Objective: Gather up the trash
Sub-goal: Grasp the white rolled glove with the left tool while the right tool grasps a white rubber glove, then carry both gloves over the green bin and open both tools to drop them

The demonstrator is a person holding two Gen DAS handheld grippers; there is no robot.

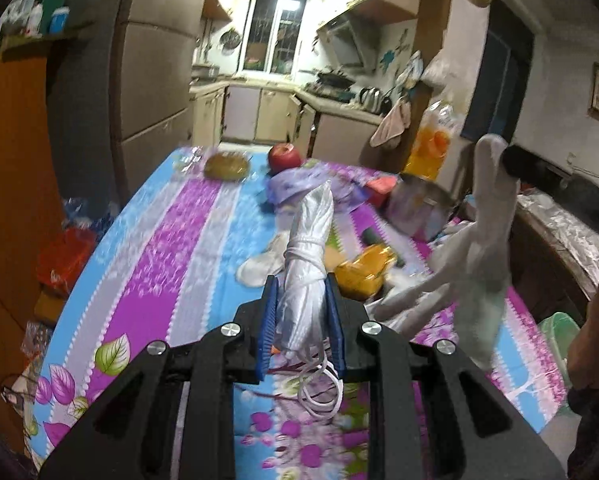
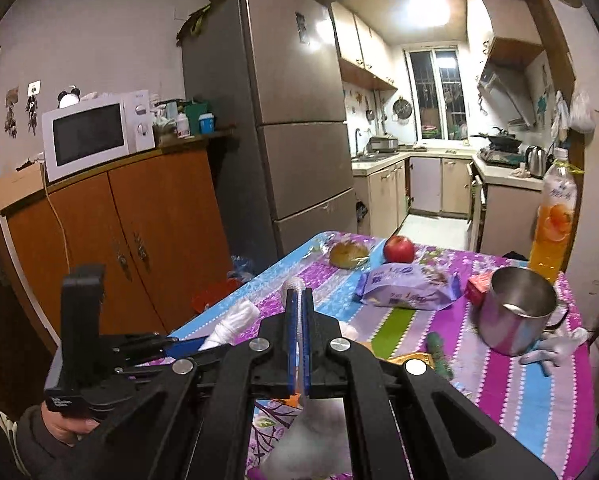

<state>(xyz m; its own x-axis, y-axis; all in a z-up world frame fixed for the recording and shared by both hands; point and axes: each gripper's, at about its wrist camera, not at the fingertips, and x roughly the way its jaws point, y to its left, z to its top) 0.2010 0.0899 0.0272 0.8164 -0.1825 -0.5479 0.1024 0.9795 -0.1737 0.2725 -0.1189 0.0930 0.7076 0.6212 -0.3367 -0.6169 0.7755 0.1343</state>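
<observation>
**Now both grippers are pinching white items above the floral table**

Here the left gripper (image 1: 301, 316) is holding a rolled white plastic bag (image 1: 309, 248), which is tied around with a white cord. The blue pads (image 1: 269, 320) are pressing on the lower part of the roll, and a loop of the cord is hanging down below the jaws. The roll is pointing away from the camera, over the table with the floral cloth (image 1: 171, 248).

The right gripper (image 2: 298, 312) is having its jaws pressed almost together on a white glove (image 1: 471, 248). In the right wrist view only a knitted fingertip is coming out above the pads, and the rest of the glove is hanging blurred under the gripper. In the left wrist view the glove is hanging in the air at the right side, with its fingers spreading.

On the table, a second white glove (image 2: 555, 346) is lying just beside a steel mug (image 2: 515, 312). A purple pack of wipes (image 2: 407, 286) is lying near the middle. A red apple (image 2: 398, 249) and a round bread in clear wrap (image 2: 348, 255) are sitting at the far edge. A bottle of orange drink (image 2: 553, 224) is standing behind the mug. A yellow wrapper (image 1: 363, 270) is lying near the left gripper.
</observation>
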